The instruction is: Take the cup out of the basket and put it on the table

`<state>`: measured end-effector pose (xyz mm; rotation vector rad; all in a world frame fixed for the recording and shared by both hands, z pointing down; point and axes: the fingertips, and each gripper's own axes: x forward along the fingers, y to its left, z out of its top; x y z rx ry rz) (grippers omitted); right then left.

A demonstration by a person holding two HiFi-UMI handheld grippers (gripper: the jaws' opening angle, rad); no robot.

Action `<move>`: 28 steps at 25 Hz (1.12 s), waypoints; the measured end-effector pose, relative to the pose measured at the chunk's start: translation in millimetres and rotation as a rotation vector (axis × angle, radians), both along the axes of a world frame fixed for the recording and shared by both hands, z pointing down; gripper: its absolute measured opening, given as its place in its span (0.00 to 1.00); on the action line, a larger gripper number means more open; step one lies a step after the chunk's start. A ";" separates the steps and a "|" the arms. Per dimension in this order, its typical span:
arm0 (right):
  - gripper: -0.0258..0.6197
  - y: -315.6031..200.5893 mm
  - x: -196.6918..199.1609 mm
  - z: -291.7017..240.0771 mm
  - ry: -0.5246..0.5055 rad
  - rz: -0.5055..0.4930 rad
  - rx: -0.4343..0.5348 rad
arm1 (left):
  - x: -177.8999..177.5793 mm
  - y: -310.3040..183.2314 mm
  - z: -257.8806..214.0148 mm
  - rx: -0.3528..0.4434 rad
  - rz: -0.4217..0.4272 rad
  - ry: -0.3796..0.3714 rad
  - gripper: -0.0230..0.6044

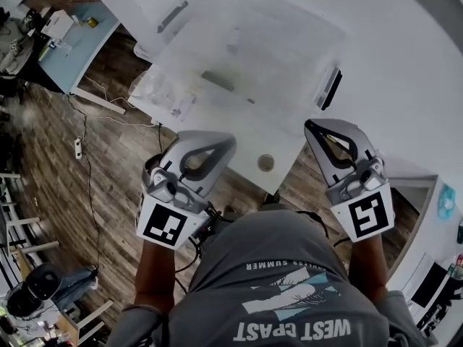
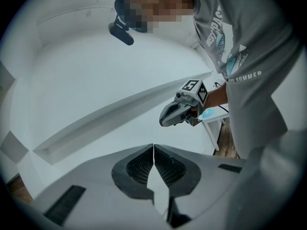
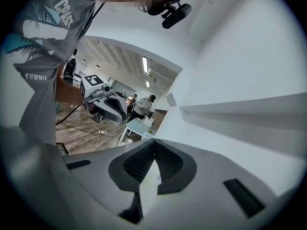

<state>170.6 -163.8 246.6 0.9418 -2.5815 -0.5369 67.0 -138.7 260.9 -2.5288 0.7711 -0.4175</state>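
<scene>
Hovering left gripper (image 1: 226,144), right gripper (image 1: 312,127) (closed)

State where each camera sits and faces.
Head view: on head, steeply down onto basket, table; shows left gripper, right gripper, shirt.
Left gripper view: on that gripper, along its shut fingers toward white surfaces; shows right gripper, shirt.
Right gripper view: likewise, along shut fingers; shows left gripper, shirt.
Shared: each gripper view shows the other gripper.

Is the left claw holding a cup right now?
No, the left claw is shut in its own view, its two sides touching with nothing caught between them.
</scene>
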 end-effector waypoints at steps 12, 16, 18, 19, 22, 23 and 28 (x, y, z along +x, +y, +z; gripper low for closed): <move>0.06 -68.3 -1.0 2.3 0.027 -0.074 0.004 | 5.5 -38.0 5.1 -0.010 -0.033 -0.018 0.06; 0.06 -107.7 -21.3 6.4 0.058 -0.074 -0.033 | -9.6 -63.6 7.2 0.002 -0.020 0.037 0.06; 0.06 -132.1 -29.0 14.1 0.093 -0.059 -0.067 | -17.0 -76.8 7.0 0.009 -0.012 0.066 0.06; 0.06 -146.1 -32.0 19.8 0.115 -0.047 -0.089 | -21.6 -83.1 7.8 0.003 -0.013 0.076 0.06; 0.08 -196.6 -42.2 41.6 0.181 -0.016 -0.143 | -35.9 -102.1 15.0 -0.021 -0.012 0.076 0.06; 0.11 -214.7 -47.1 51.6 0.204 -0.014 -0.153 | -40.6 -108.5 18.6 -0.027 -0.011 0.077 0.06; 0.18 -278.7 -68.3 133.0 0.361 -0.032 -0.288 | -66.2 -131.1 39.4 -0.084 -0.024 0.074 0.06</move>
